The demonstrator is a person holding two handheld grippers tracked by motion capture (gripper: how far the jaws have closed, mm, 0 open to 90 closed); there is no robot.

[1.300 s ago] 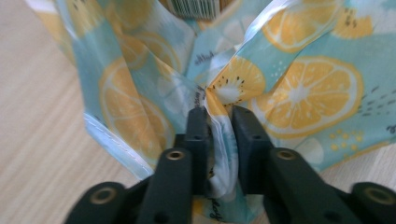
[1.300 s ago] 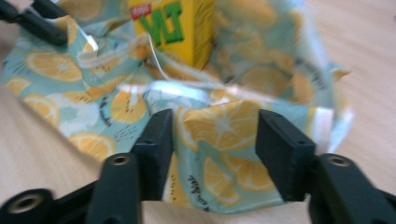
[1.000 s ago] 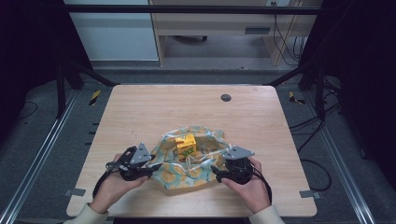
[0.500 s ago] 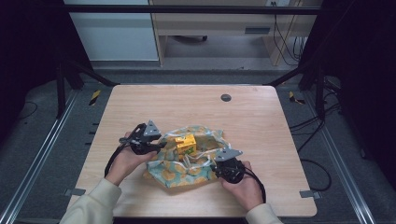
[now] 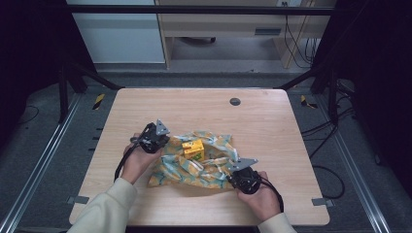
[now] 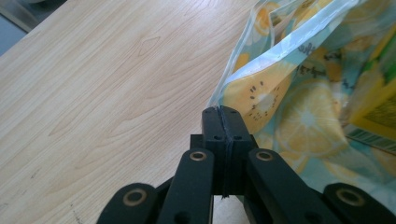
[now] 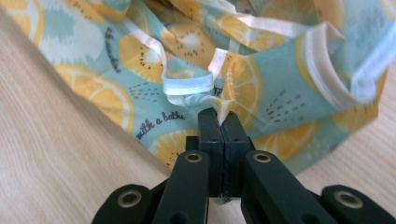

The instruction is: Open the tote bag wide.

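Both pairs of jaws are pressed together on the bag. In the high view the left gripper (image 5: 156, 137) pinches the bag (image 5: 194, 167) at its far left edge and the right gripper (image 5: 241, 174) pinches its near right edge. The bag lies crumpled on the table (image 5: 272, 126), toward the near edge and about midway between the side edges. A yellow box (image 5: 193, 149) sits in the bag's open middle.

In the left gripper view the jaws meet flat on a thin fold of the bag's rim (image 6: 261, 51), with bare table to their left and the box (image 6: 373, 116) lying inside to the right.

In the right gripper view the jaws are shut on the hem just below a white ribbon handle (image 7: 189, 86), and the printed cloth sags in loose folds around them.

The bag looks light, thin and floppy, so it will probably drape and twist rather than hold a shape. It may be a little slick. The hemmed rim and the ribbon handles seem the soundest places to hold. Lifted unevenly, the box could slide toward the low side.
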